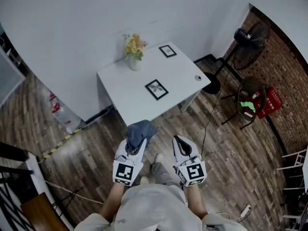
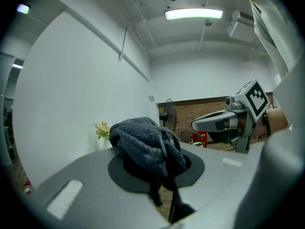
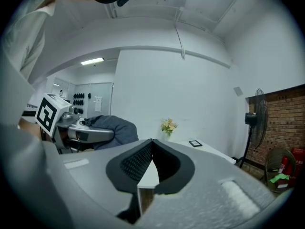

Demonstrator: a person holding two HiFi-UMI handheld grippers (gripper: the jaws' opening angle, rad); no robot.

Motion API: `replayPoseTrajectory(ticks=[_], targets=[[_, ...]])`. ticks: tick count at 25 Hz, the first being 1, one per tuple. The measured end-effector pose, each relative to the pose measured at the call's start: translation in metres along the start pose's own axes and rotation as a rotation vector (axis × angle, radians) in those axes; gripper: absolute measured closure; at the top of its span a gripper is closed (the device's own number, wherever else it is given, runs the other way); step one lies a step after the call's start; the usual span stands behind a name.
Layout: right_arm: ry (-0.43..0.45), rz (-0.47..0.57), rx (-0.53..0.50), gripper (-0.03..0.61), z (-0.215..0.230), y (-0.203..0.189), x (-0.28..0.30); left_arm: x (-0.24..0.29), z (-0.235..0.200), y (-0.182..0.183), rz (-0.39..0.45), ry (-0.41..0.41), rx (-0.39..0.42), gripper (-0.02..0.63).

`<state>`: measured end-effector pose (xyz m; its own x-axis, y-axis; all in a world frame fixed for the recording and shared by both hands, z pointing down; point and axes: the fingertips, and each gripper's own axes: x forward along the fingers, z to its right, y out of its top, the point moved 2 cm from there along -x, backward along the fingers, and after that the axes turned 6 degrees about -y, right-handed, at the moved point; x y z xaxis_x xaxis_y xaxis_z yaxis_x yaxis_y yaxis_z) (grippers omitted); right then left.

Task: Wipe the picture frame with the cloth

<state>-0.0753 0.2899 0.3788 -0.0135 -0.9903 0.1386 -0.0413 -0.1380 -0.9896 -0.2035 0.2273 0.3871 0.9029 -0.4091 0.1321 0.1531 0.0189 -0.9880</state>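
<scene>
Cloth [image 1: 140,131] between jaws of left gripper [image 1: 136,145]

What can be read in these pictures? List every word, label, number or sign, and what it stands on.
No legible text anywhere.
Left marker cube, right marker cube: square black-and-white patterns only, no letters.
Red crate: any print is too small to read.
Picture frame: the image is too small to show any text.

No legible txt or nos anywhere; red crate [image 1: 275,100] at right has white print, too small to read
</scene>
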Motion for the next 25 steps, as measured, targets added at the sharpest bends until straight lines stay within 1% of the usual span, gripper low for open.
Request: replayPoseTrajectory(ticks=[8, 13, 20, 25], targets=[[0.052, 0.006, 0.015, 0.574, 0.056, 0.006, 0.058, 0.071, -0.026, 0.011, -0.02, 0.036, 0.007, 0.528], [0.091, 0.006, 0.018, 0.574, 0.089, 0.009, 0.088, 0.11, -0.035, 0.019, -0.038, 0.064, 0.014, 0.528], [0.153, -0.004, 0.035, 0.574, 0.126, 0.009, 0.124, 0.153, -0.045, 0.022, -0.074, 0.102, 0.01, 0.528], [0.171, -0.015, 0.055, 0.574, 0.139, 0.003, 0.145, 0.171, -0.053, 0.017, -0.1, 0.105, 0.007, 0.526]])
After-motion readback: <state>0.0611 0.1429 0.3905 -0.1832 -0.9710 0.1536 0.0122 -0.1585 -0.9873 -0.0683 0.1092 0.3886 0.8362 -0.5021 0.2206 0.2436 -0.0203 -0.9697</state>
